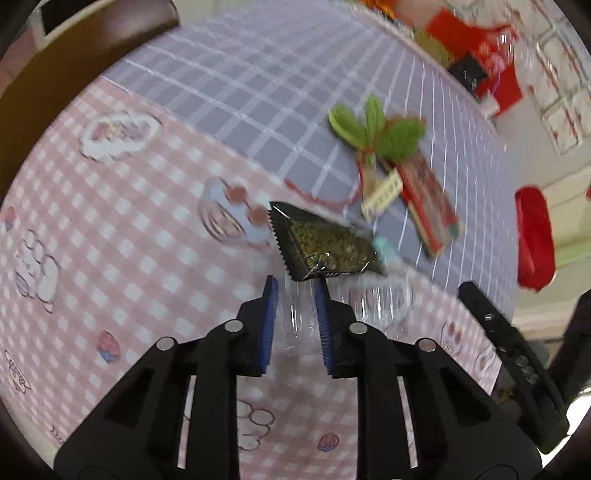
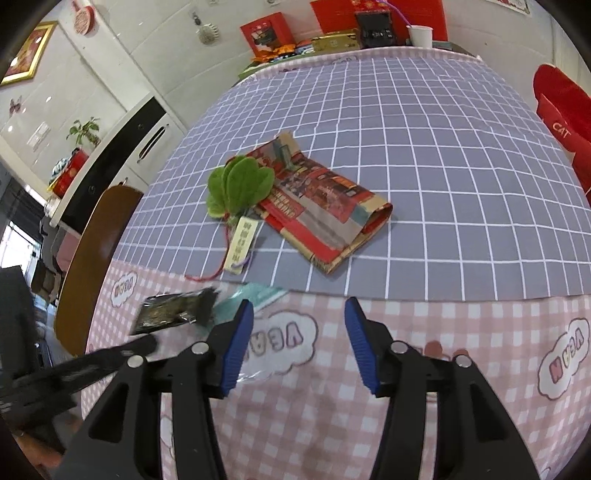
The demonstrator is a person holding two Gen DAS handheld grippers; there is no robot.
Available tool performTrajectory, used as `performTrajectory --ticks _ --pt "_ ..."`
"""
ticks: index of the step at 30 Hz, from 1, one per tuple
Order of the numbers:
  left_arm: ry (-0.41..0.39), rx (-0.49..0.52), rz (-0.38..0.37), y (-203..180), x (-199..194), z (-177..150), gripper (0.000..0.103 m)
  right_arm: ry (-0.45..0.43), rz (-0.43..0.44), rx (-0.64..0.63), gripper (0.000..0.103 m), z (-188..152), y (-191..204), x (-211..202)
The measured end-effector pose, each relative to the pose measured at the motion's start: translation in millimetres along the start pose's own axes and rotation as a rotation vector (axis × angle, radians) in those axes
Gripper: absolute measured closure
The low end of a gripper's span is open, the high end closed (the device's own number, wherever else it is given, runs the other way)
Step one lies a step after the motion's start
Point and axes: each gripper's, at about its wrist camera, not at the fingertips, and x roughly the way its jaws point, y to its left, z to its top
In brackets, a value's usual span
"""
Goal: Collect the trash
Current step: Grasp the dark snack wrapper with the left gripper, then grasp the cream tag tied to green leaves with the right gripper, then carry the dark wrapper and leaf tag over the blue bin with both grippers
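My left gripper holds a dark snack wrapper with a serrated edge by its near edge, lifted above the pink checked cloth; the jaws stand slightly apart around it. The wrapper also shows in the right wrist view, at the left, with the left gripper's finger under it. A clear crumpled plastic piece and a teal scrap lie beneath. My right gripper is open and empty over the pink cloth. A folded red newspaper and a green leaf ornament with a tag lie on the grey checked cloth.
A brown chair back stands at the table's left edge. Red boxes, a white cup and other items crowd the far end. A red cap sits at the right edge. The right gripper's body shows in the left wrist view.
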Motion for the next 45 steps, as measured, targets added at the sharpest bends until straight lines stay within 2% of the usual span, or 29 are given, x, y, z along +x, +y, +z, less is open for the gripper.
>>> performTrajectory --ticks 4,9,15,24,25,26,28,33,37,45 --pt "-0.066 -0.052 0.011 15.1 -16.3 13.9 0.084 -0.008 0.011 0.007 0.052 11.4 1.8 11.3" --pt "-0.137 -0.113 0.038 37.5 -36.0 25.6 0.084 0.001 0.047 -0.036 0.052 23.6 22.6 34.5" --pt "-0.170 -0.197 0.059 71.0 -47.5 30.1 0.084 0.017 0.073 -0.102 0.052 35.1 53.2 71.3" --pt "-0.209 -0.284 0.097 106.8 -60.1 19.8 0.084 0.014 0.013 -0.200 0.053 40.0 80.0 116.5" --pt "-0.211 -0.290 0.095 110.3 -62.3 17.5 0.084 0.005 0.000 -0.223 0.066 39.3 83.1 117.5" --pt "-0.214 -0.294 0.095 112.5 -64.4 15.8 0.084 0.009 -0.005 -0.234 0.082 38.8 84.4 118.9" --pt "-0.227 -0.306 0.101 116.9 -70.1 11.4 0.084 0.030 0.003 -0.239 0.084 37.1 86.6 121.5" --pt "-0.254 -0.327 0.093 127.7 -88.7 -3.1 0.084 0.046 0.047 -0.244 0.085 26.3 96.9 104.7" --pt "-0.277 -0.354 0.085 138.4 -107.4 -17.7 0.084 0.062 0.125 -0.243 0.085 13.7 117.0 77.0" --pt "-0.343 -0.417 0.110 178.4 -165.3 -67.0 0.084 0.155 0.338 -0.252 0.085 -38.5 184.3 24.3"
